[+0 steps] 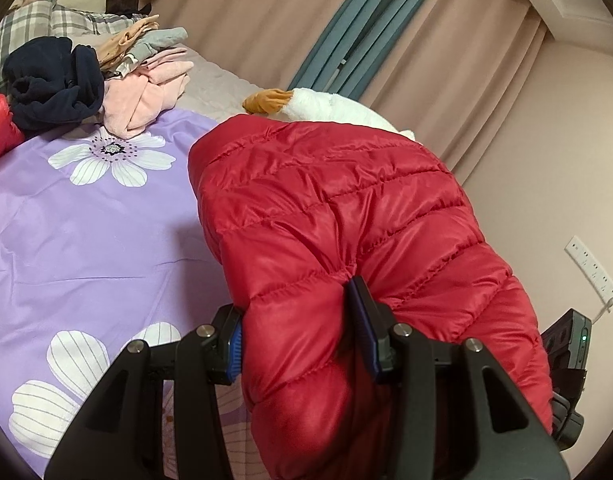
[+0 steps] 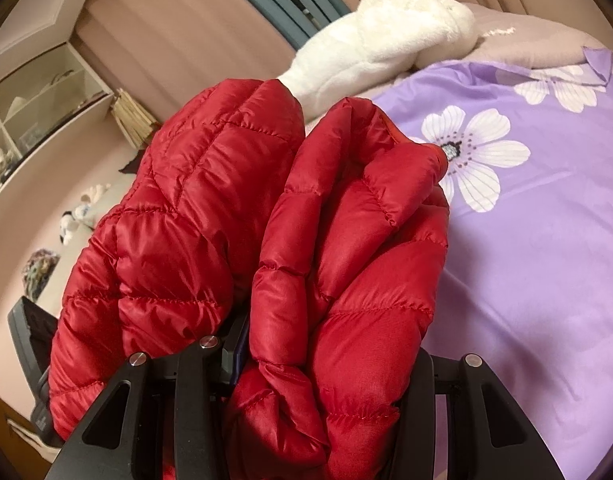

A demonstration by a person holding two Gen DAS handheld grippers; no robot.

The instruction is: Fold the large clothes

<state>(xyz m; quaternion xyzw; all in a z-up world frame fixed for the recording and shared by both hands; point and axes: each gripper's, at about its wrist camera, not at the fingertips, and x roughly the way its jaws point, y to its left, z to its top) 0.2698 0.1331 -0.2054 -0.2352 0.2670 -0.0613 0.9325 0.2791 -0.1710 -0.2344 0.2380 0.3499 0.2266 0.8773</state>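
A red quilted puffer jacket (image 1: 326, 208) fills the right half of the left wrist view, held up above a purple flowered bedcover (image 1: 86, 216). My left gripper (image 1: 298, 336) is shut on a thick fold of it, blue pads pressing both sides. In the right wrist view the same red jacket (image 2: 210, 208) hangs bunched in two puffy folds. My right gripper (image 2: 326, 364) is shut on the right-hand fold; its fingertips are mostly buried in fabric. The bedcover (image 2: 526, 260) lies to the right of it.
A pile of clothes, dark navy (image 1: 54, 80), pink (image 1: 146, 96) and grey, sits at the far end of the bed. A white plush toy (image 2: 386, 40) lies behind the jacket. Curtains (image 1: 426, 60), a wall power strip (image 1: 594, 268) and shelves (image 2: 34, 104) surround the bed.
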